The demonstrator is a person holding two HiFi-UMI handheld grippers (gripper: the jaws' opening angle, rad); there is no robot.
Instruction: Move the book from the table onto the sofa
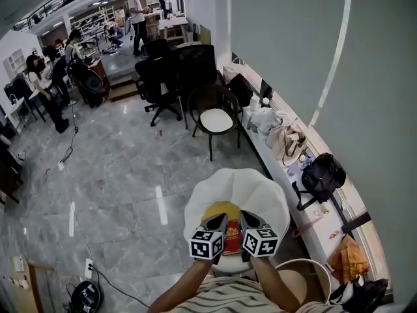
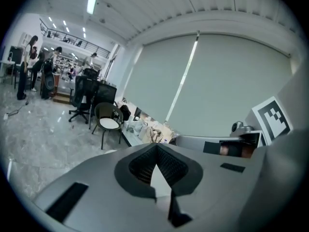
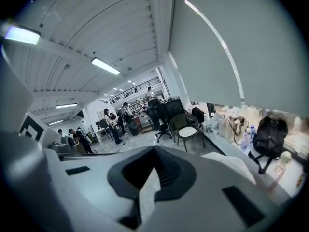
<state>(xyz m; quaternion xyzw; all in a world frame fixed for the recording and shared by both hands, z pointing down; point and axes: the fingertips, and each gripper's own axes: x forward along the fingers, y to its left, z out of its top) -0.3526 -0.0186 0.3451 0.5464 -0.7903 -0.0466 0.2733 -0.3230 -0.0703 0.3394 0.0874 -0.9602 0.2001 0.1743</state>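
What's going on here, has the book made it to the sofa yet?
A person holds the left gripper and the right gripper side by side over a white petal-shaped sofa with a yellow cushion. Each gripper's jaws are shut with nothing between them. The red book shows in the gap between the two grippers, over the seat. The views don't show whether it is squeezed between them or already lying on the sofa.

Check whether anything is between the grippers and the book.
Nothing visible does. The red book shows in the gap between the left gripper and right gripper, apparently on the white seat by a yellow cushion. Both jaws are shut and empty; the grippers cover the book's edges.
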